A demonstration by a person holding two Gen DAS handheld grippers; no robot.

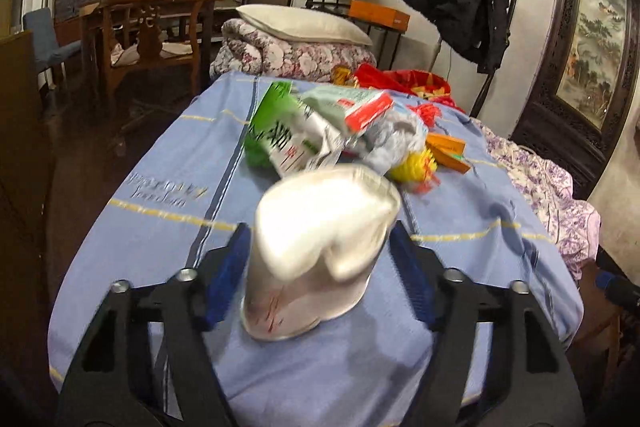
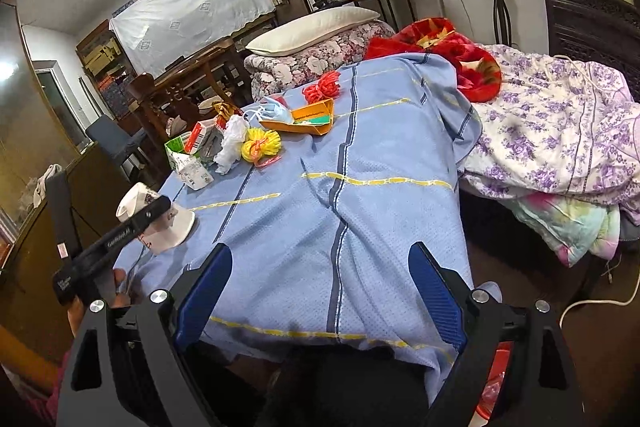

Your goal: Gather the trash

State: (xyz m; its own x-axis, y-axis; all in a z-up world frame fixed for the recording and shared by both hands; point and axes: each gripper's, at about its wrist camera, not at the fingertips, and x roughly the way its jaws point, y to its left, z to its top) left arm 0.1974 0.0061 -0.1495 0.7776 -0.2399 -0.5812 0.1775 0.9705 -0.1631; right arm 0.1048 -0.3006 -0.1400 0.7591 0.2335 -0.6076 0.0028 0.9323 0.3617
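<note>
Straddling a crumpled white paper cup (image 1: 320, 247), the left gripper (image 1: 320, 263) has its blue pads on either side of it; motion blur hides whether they press it, so its hold cannot be told. That cup sits on the light blue bedspread with yellow stripes (image 2: 360, 219), near the bed's left edge in the right wrist view. Farther along lies a pile of trash: a green and white carton (image 1: 276, 131), a white crumpled bag (image 2: 234, 143), a yellow plastic coil (image 2: 262, 145) and an orange flat box (image 2: 312, 117). Spread wide, the right gripper (image 2: 320, 291) hangs empty above the bedspread.
</note>
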